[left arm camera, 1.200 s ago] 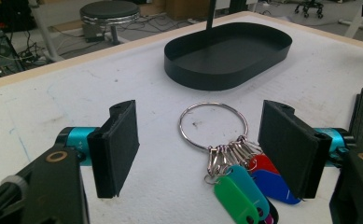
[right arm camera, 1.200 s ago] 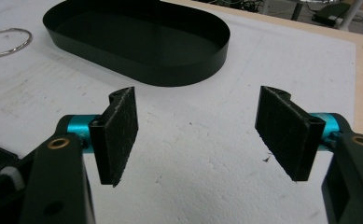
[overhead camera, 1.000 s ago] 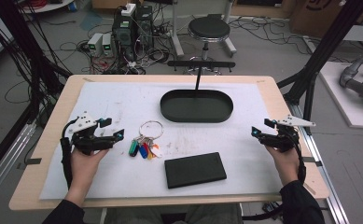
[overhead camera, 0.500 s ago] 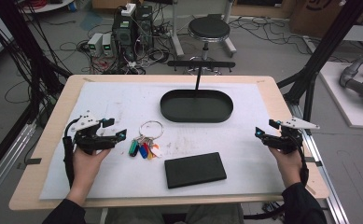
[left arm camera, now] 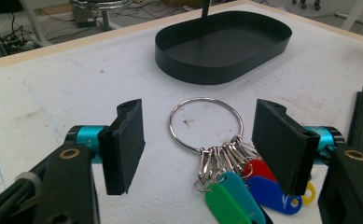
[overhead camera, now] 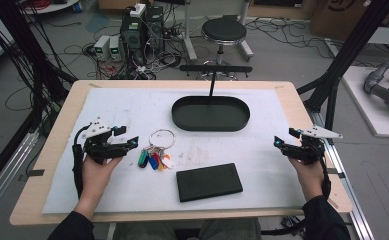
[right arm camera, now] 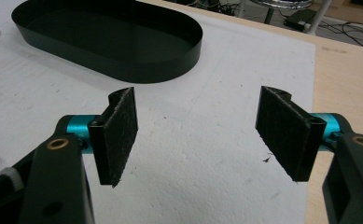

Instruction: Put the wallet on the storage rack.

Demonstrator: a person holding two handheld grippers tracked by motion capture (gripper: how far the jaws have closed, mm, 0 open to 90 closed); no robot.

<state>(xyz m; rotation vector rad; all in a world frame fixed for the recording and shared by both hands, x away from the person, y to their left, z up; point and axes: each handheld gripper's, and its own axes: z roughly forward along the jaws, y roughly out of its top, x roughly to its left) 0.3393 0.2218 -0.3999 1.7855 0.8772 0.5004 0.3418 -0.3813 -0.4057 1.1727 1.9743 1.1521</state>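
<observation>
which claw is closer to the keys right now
Left. The left claw sits just beside the keys, open toward them; the right claw is far across the table.

The tray (overhead camera: 210, 113) and slab (overhead camera: 209, 182) were black; the tags (left arm camera: 244, 193) green, teal, blue, red, yellow; the surface (overhead camera: 132, 107) white.

Bare white mat (overhead camera: 262, 150) before the right hand-held gripper (overhead camera: 282, 145); key ring (left arm camera: 206, 122) between the left one's jaws.

Bright, even overhead light, soft faint shadows, and slightly grainy pictures.
</observation>
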